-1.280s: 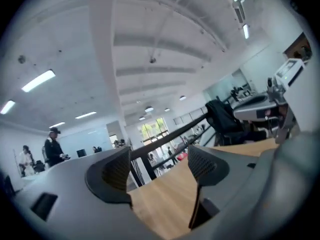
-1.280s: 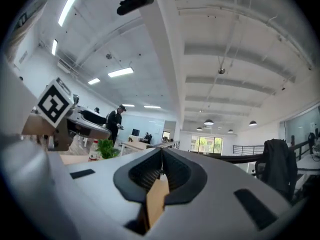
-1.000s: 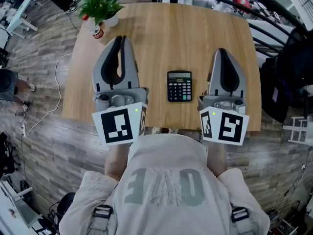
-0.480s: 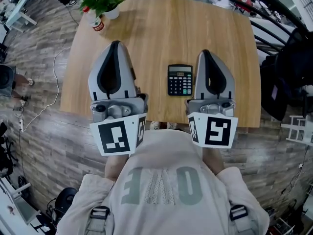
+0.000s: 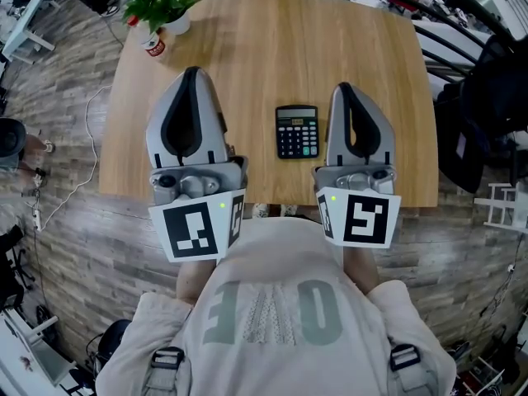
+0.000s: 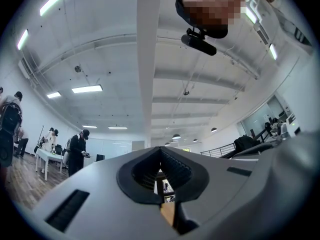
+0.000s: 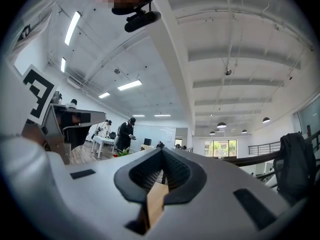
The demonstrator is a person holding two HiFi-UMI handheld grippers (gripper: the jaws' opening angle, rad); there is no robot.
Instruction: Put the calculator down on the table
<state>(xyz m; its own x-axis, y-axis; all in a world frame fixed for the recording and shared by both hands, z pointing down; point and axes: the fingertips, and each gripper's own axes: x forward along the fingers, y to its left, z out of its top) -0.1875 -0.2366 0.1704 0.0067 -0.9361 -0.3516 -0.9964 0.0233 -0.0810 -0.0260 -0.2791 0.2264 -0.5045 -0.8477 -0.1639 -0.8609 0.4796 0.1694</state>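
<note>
Nearest the camera is the person's pale shirt (image 5: 272, 304), and just beyond it the two marker cubes, carried at the near edge of the table (image 5: 272, 40). The left gripper (image 5: 192, 73) and the right gripper (image 5: 344, 87) point away from the body, roughly parallel, both tilted a little upward. Each gripper's own view shows its jaw tips pressed together with nothing but a glimpse of wood and room in the loop behind them – both tongs are fully closed and empty. The calculator (image 5: 297, 131) lies flat and face up on the wood between the two tools, display end away from the person. It sits just beside the right gripper, farther from the left one, and touches neither. Judged from this layout, the putting-down appears complete: the object rests free on the surface, and the shut, idle jaws flanking it read as a resting pose rather than a grip in preparation. The tabletop is light wood, bare apart from the calculator and, at its far left corner, a small potted plant (image 5: 158, 7) with a red-and-white can (image 5: 153, 46) beside it. Around the table runs grey plank flooring with a thin cable (image 5: 74, 184) trailing at the left; dark bags or clothing (image 5: 483, 122) and a black railing stand at the right. The gripper views open onto a large hall – white beamed ceiling, strip lights, pendant lamps – with people standing by a white desk at the far left.
</note>
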